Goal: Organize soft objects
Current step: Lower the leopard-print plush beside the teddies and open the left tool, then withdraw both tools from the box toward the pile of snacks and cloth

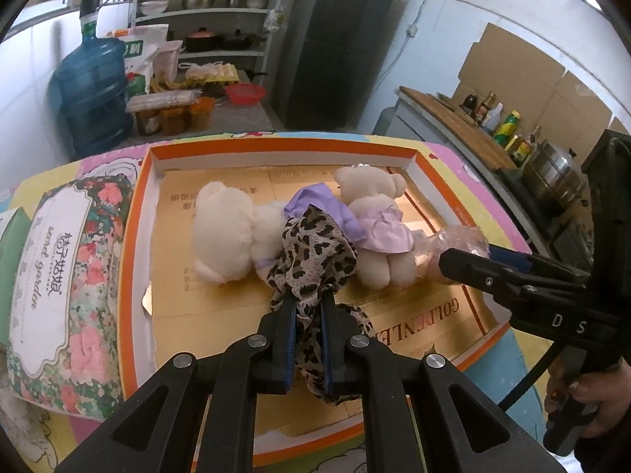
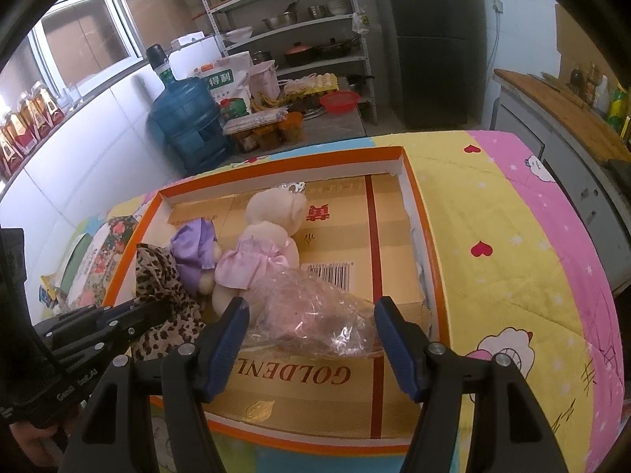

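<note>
A shallow orange-rimmed cardboard box [image 1: 146,181] lies on a colourful quilt. In it lie a cream teddy in a purple dress [image 1: 224,232] and a cream teddy in a pink dress [image 1: 374,213]. My left gripper [image 1: 307,307] is shut on a leopard-print cloth [image 1: 311,252] and holds it over the box next to the teddies. My right gripper [image 2: 311,311] is open, its fingers on either side of a clear plastic bag with something pink inside [image 2: 315,307] that rests in the box. The cloth [image 2: 161,287] and both teddies also show in the right wrist view.
A floral packaged pillow [image 1: 59,276] lies left of the box. Beyond the table stand a blue water jug [image 1: 90,90], a metal shelf with pots [image 1: 209,19], a black fridge [image 1: 335,39] and a counter with bottles [image 1: 501,122].
</note>
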The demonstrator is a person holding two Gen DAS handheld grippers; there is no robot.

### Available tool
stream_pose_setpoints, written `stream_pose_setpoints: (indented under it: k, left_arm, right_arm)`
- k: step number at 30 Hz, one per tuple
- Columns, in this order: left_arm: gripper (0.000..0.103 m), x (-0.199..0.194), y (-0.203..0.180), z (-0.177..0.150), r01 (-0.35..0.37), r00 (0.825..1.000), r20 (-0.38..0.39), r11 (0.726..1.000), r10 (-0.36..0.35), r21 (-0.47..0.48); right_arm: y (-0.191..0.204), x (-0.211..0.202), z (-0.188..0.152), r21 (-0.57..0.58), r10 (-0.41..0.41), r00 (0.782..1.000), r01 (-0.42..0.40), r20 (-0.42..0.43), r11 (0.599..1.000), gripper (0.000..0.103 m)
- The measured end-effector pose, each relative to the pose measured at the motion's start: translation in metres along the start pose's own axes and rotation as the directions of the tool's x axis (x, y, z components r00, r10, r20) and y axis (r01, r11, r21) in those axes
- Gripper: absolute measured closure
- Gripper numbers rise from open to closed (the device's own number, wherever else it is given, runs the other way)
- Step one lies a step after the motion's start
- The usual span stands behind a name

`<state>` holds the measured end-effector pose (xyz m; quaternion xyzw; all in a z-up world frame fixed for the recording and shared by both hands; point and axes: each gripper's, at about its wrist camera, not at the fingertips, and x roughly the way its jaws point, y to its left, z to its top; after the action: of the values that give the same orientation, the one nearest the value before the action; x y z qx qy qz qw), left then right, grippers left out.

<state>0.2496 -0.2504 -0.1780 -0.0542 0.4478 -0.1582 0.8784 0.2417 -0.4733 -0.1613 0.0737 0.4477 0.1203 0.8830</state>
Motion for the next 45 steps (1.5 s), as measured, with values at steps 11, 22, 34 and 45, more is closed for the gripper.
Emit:
stream_pose_setpoints:
  k: [11,22,34,45]
  left_arm:
    - [0.074,0.002,-0.001,0.001,0.022,1.000,-0.002,1.000,-0.022,0.008]
    - [0.058,-0.005,0.002,-0.001,0.010,1.000,0.005,1.000,-0.010,-0.001]
    - [0.055,-0.022,0.004,-0.003,-0.007,0.999,0.039,1.000,0.007,-0.002]
    - [0.048,-0.045,0.008,-0.004,-0.002,0.996,0.095,1.000,0.002,0.000]
  right_arm:
    - [0.000,-0.001,-0.001,0.012,-0.008,1.000,0.008,-0.005,1.000,0.036]
    - [-0.001,-0.002,0.001,0.023,-0.015,1.000,0.015,-0.007,1.000,0.036]
    - [0.000,-0.004,0.000,0.022,-0.028,1.000,0.028,-0.003,0.999,0.033]
    - [0.008,-0.020,-0.006,0.035,-0.044,0.999,0.043,0.026,0.998,0.033]
